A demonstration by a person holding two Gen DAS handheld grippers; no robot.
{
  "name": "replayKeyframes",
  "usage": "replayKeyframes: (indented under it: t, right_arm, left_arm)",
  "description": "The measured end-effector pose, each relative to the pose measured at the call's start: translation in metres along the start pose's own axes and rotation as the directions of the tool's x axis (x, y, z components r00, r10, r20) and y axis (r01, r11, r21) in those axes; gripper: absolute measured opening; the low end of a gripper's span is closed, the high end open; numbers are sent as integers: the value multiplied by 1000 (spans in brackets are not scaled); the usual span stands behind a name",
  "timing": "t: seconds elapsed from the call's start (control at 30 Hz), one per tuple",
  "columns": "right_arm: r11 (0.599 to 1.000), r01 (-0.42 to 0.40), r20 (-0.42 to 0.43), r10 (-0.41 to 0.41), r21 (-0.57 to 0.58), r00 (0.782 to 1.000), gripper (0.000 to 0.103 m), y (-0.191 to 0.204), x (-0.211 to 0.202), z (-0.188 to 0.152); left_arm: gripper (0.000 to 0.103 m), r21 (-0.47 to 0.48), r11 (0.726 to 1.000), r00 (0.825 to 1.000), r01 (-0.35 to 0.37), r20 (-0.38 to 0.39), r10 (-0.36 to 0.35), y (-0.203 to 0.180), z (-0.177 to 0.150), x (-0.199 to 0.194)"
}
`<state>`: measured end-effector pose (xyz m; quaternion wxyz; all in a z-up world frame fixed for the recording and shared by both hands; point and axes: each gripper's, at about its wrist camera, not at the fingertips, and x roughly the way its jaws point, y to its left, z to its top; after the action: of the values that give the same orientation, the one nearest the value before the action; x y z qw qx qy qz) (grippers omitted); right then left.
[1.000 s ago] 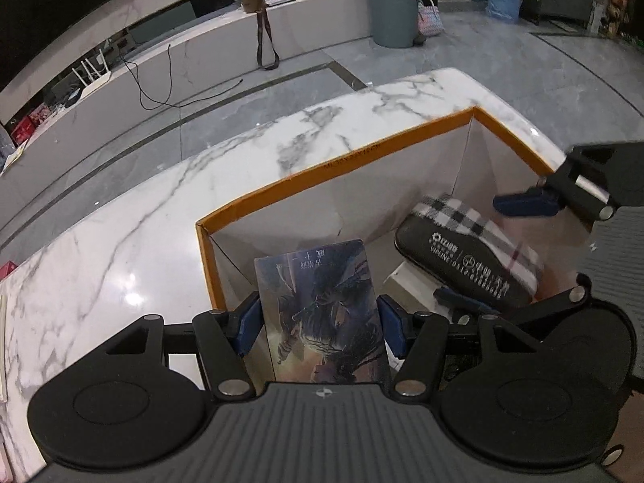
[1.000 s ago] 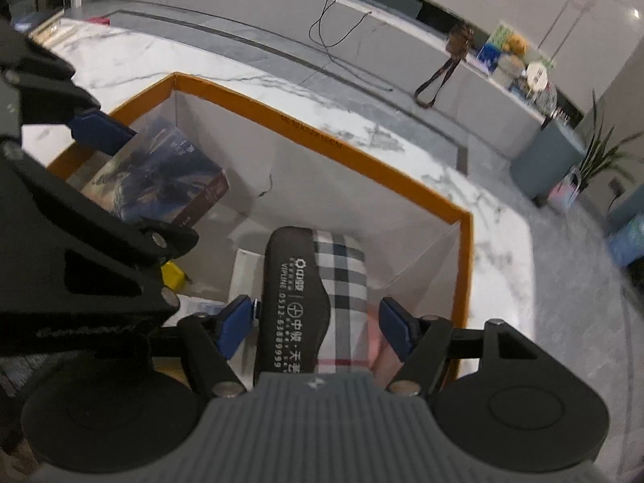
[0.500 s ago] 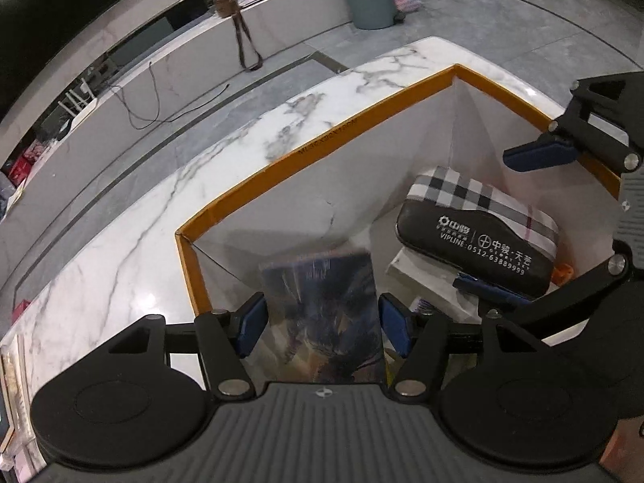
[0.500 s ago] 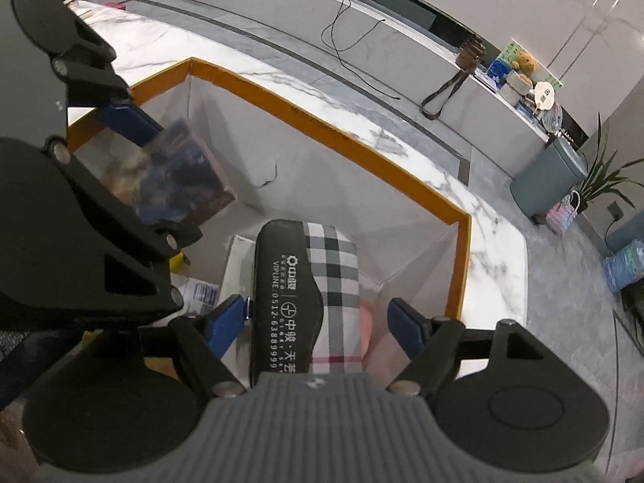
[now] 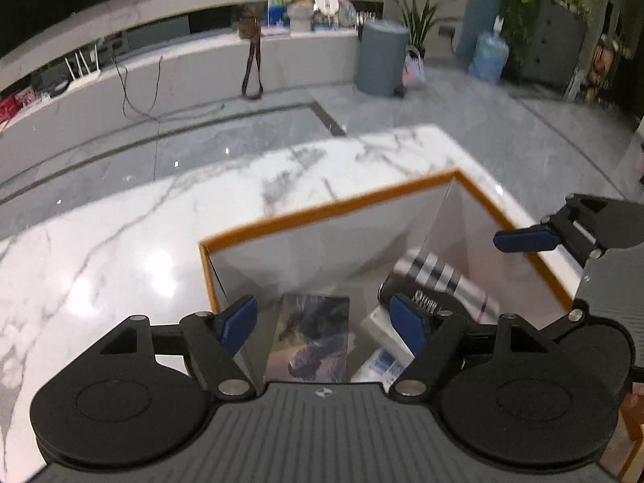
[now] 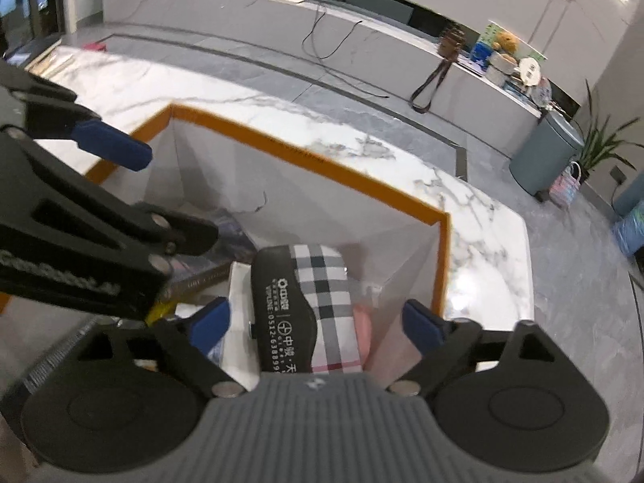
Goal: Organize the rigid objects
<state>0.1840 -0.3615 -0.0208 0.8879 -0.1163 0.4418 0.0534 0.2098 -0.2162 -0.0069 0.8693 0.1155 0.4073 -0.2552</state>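
Grey marble floor (image 5: 463, 120), a long white bench (image 5: 201, 76) along the wall, a grey bin (image 5: 382, 58), plants (image 5: 418, 24).

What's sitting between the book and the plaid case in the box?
A white flat box lies between the book and plaid case, seen in the left wrist view.

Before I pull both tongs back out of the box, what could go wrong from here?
1. The left tongs hang open just above the book; a low exit could catch its edge.
2. The right tongs straddle the plaid case, which rests on a white box and might get dragged.
3. The two tools sit close inside the orange-rimmed box; they could bump each other or a wall.
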Motion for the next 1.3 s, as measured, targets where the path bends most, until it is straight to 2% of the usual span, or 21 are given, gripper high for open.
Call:
replayKeyframes:
  t: [0.1,0.2,0.33,0.47,0.63,0.83,0.93,1.0,1.07,1.2,1.3]
  right_arm:
    - [1000,-3,7,3,16,1000,94,0,-7,0]
    - [999,-9,17,9,39,1000,94,1,-20,-1]
    - [998,-20,54,17,58,998,94,6,-44,-6]
    - [997,-35,115,28,65,993,96,10,-78,-15]
    - [992,-51,217,26,112,976,97,17,-120,-35]
    - [978,-26,333,-46,208,942,97,38,-154,-84]
    - [959,-49,351,-55,280,935,97,51,-162,-108]
    - [951,-43,367,-77,307,927,97,63,-166,-121]
    - [944,-23,379,-110,330,919,98,74,-168,-134]
    - [940,27,393,-168,340,904,99,90,-167,-150]
    - [938,5,387,-148,347,910,101,93,-160,-150]
  left_arm:
    - [88,2,1000,999,-2,43,2,0,2,-16]
    - [88,42,999,996,-30,90,26,-5,1,-33]
    - [88,94,992,982,-85,175,68,-12,-8,-61]
    - [87,71,992,959,-109,271,86,-13,-20,-96]
    - [87,62,987,936,-151,329,122,-15,-35,-131]
    - [87,-6,983,896,-185,410,171,-17,-70,-163]
    - [87,-52,983,892,-175,415,180,-21,-93,-171]
    - [87,-77,982,896,-171,401,188,-22,-105,-174]
    - [89,-114,978,892,-177,400,208,-26,-118,-175]
    - [92,-119,961,882,-250,382,276,-37,-136,-163]
    - [92,-92,965,913,-244,314,261,-40,-136,-146]
